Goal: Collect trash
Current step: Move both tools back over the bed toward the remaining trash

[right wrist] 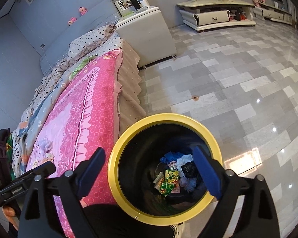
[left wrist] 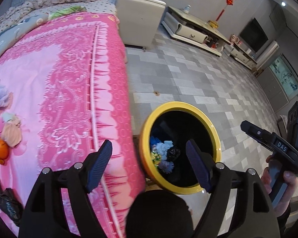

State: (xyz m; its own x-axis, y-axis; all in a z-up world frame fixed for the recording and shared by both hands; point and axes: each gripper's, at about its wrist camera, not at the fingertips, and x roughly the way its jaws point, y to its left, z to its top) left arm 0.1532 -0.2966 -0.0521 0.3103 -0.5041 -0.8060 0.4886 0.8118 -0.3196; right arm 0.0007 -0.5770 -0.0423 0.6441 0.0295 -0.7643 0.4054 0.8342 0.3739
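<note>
A yellow-rimmed black trash bin (left wrist: pixel 216 136) (right wrist: pixel 117 158) stands on the floor beside the pink bed. It holds crumpled wrappers, tissues and a black bag (right wrist: pixel 176 174) (left wrist: pixel 164 154). My left gripper (left wrist: pixel 151 166) is open and empty, above the bed edge and bin. My right gripper (right wrist: pixel 153 172) is open and empty over the bin mouth; it also shows in the left wrist view (left wrist: pixel 246 127). On the bed lie an orange (left wrist: pixel 2 150), crumpled tissues (left wrist: pixel 11 132), a purple tissue wad (left wrist: pixel 0 99) and a black plastic bag (left wrist: pixel 6 202).
The pink bedspread (left wrist: pixel 59 91) (right wrist: pixel 85 119) fills the left. A white nightstand (left wrist: pixel 139 17) (right wrist: pixel 147 33) stands by the bed head. A low white TV cabinet (right wrist: pixel 216 13) (left wrist: pixel 192 29) lines the far wall. Grey tiled floor (right wrist: pixel 228 91) spreads to the right.
</note>
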